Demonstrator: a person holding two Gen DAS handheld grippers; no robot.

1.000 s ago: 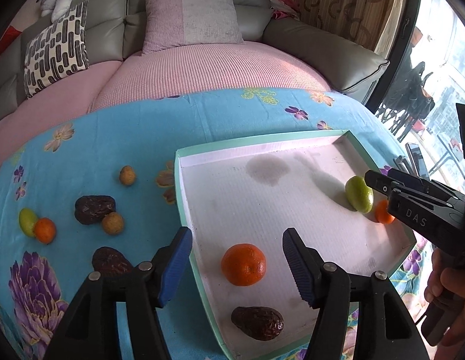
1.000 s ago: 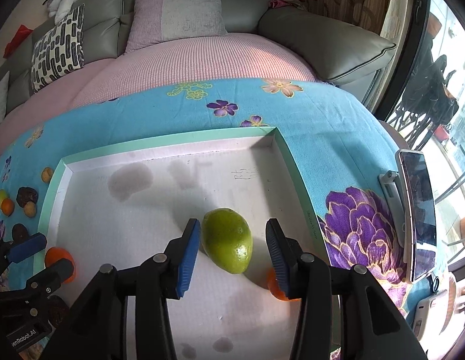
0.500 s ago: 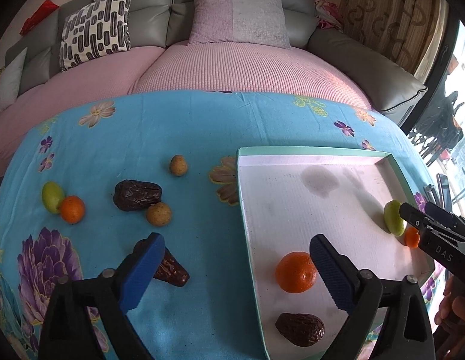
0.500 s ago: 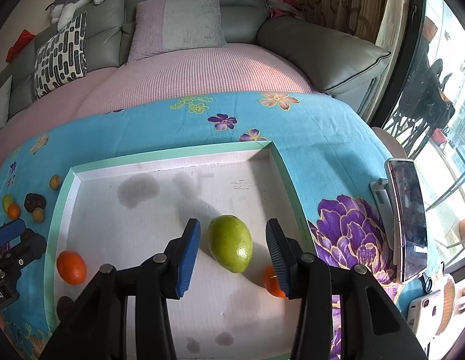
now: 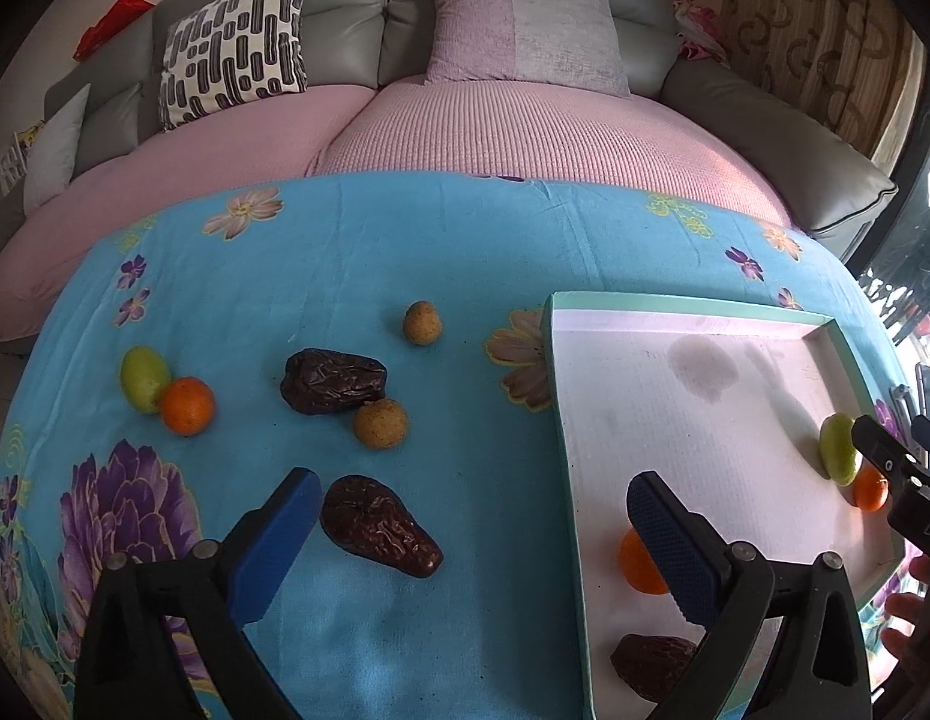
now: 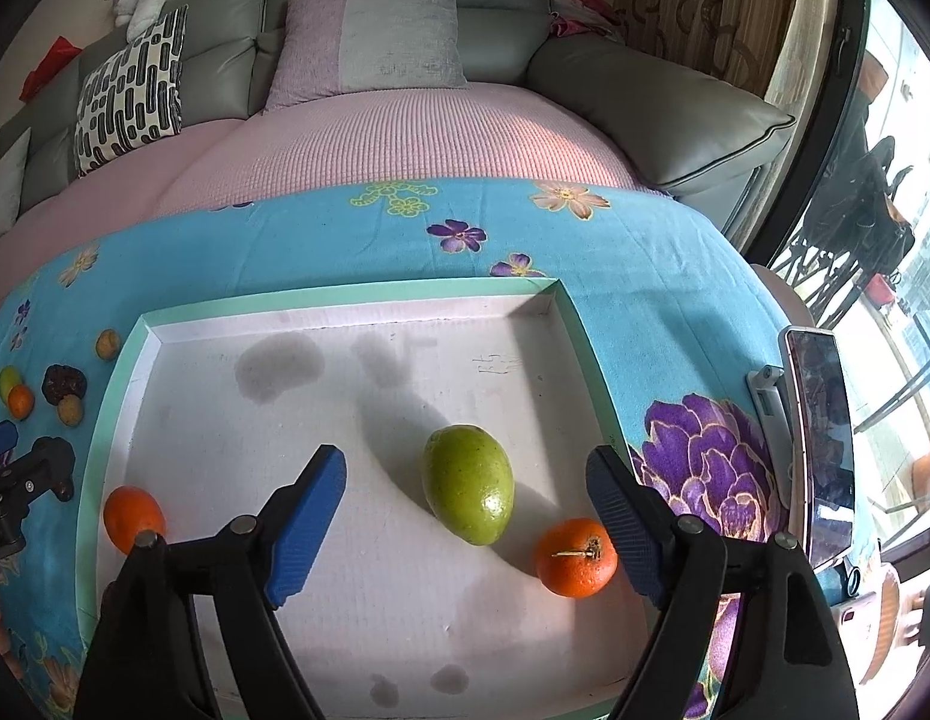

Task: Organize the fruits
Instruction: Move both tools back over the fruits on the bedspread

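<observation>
While the blue flowered cloth covers the tabletop, the white tray lies under the right claw and reaches beneath the right finger of the left claw. The left claw stands spread wide, gripping nothing, with a dark date just beside its left finger. The right claw's jaws are opening; the green mango rests on the tray between them, untouched. A small orange lies just inside its right finger, another orange beyond its left finger.
</observation>
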